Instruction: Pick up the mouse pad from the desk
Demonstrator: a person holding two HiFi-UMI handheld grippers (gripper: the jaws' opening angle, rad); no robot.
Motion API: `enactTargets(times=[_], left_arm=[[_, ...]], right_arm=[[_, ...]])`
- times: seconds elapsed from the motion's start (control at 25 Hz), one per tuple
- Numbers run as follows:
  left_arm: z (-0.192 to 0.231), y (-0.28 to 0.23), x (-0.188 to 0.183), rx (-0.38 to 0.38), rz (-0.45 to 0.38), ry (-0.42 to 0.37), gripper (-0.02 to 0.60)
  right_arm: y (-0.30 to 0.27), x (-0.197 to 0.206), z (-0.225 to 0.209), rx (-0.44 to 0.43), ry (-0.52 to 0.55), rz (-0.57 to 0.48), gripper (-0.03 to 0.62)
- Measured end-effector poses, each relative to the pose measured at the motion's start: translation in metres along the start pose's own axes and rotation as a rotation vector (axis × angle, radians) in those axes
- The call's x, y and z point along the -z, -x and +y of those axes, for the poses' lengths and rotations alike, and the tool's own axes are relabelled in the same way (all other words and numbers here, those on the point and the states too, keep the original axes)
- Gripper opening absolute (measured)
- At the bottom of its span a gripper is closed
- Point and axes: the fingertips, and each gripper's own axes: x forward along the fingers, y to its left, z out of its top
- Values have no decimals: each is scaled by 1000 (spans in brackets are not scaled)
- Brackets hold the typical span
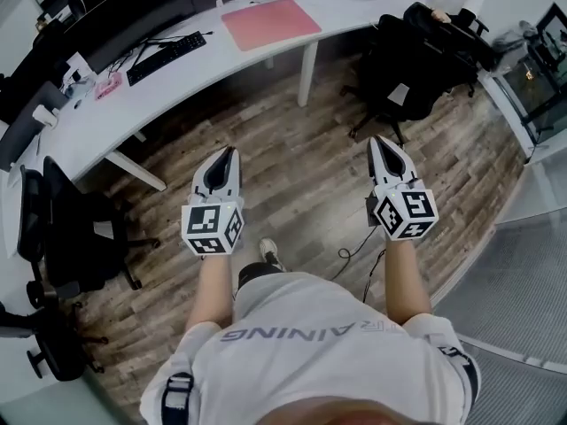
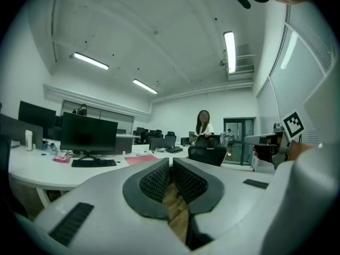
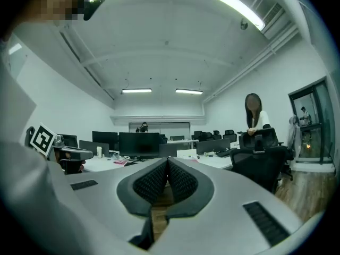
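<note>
A pink mouse pad point(image 1: 270, 22) lies flat on the curved white desk point(image 1: 106, 122), well ahead of both grippers; in the left gripper view the mouse pad point(image 2: 141, 159) shows as a thin pink strip on the desk top. My left gripper point(image 1: 230, 151) is held level over the wooden floor, shut and empty. My right gripper point(image 1: 378, 140) hangs beside it to the right, likewise shut with nothing between its jaws. In the two gripper views the left gripper point(image 2: 170, 162) and the right gripper point(image 3: 167, 161) show their ribbed pads pressed together.
A black keyboard point(image 1: 166, 57) and a monitor point(image 1: 133, 11) stand on the desk left of the pad. Black office chairs point(image 1: 416, 60) sit at the right and a black chair point(image 1: 66, 228) at the left. A person point(image 2: 203, 127) stands by the far chairs. A cable point(image 1: 354, 246) trails on the floor.
</note>
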Motion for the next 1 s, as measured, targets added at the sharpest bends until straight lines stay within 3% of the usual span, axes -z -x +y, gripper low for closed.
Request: enactTargets(times=[0.4, 0.76, 1.0], left_arm=[[86, -77, -17, -3, 4, 22, 44], [112, -129, -27, -5, 12, 5, 44], [126, -176, -33, -45, 21, -9, 44]], right_arm=[[-127, -3, 8, -10, -16, 25, 21], [-186, 1, -15, 4, -42, 34, 21], [-246, 8, -41, -42, -74, 29, 21]])
